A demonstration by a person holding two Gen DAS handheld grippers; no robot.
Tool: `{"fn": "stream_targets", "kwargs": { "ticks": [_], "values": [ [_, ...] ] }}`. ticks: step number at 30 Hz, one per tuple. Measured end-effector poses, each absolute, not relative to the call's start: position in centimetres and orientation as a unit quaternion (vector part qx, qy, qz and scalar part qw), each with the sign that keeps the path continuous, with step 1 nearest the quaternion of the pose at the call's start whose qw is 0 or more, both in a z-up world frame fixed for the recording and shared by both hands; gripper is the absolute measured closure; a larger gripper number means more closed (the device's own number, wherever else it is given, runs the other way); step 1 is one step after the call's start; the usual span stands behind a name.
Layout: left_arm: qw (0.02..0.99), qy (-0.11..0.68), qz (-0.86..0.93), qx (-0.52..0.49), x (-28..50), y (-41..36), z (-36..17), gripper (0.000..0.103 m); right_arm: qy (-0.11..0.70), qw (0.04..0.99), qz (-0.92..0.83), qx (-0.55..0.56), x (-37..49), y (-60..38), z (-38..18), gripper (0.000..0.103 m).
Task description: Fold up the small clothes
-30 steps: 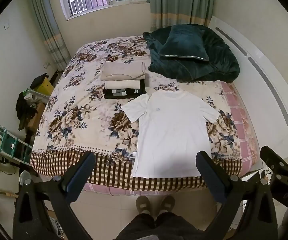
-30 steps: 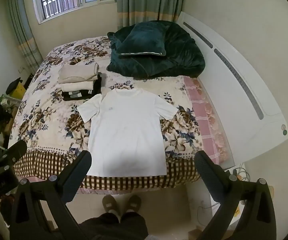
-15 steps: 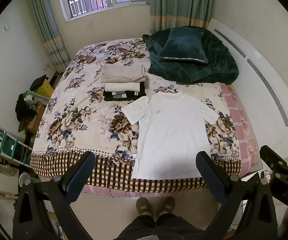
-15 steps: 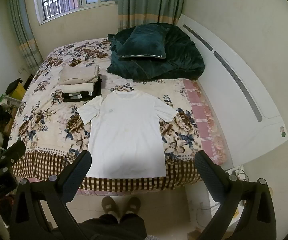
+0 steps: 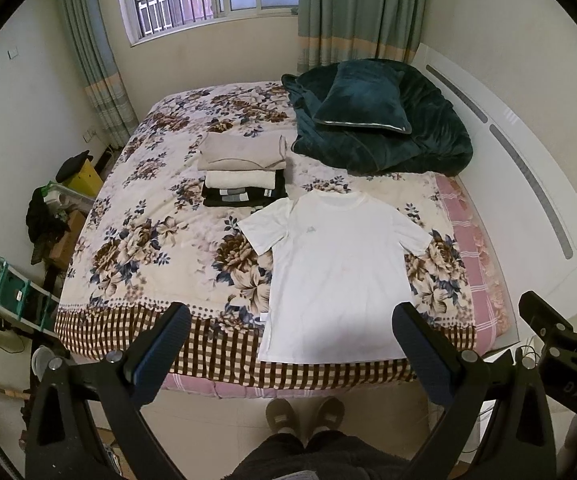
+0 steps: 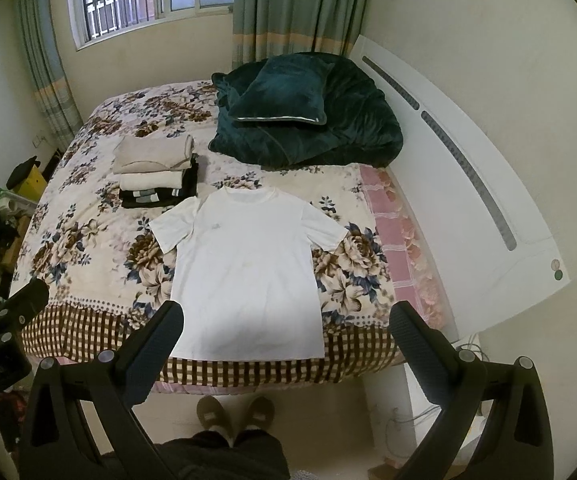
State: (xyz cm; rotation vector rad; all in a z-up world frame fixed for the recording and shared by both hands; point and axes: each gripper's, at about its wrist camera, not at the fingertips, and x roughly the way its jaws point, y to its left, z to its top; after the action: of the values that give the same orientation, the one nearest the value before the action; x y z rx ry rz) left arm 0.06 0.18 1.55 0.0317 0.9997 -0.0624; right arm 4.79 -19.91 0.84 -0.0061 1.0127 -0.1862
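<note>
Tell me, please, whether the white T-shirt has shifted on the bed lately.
No: the T-shirt still has its sleeve right beside the folded stack.

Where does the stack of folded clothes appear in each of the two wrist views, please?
Left wrist view: the stack of folded clothes sits left of centre in the upper half, beyond the white T-shirt's left sleeve.
Right wrist view: the stack lies further left, upper left of the T-shirt.
Shared landmark: the dark green pillow, right of the stack in both.
</note>
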Motion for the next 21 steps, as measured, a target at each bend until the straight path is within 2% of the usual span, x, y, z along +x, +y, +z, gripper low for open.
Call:
{"fn": "stream_targets", "kwargs": {
  "ticks": [21],
  "values": [
    [0.881, 0.473, -0.032, 0.011, 0.0, -0.1, 2.5, 0.0, 0.469, 0.879, -0.084, -0.002, 4.2, -20.7, 2.7, 0.0]
  ]
}}
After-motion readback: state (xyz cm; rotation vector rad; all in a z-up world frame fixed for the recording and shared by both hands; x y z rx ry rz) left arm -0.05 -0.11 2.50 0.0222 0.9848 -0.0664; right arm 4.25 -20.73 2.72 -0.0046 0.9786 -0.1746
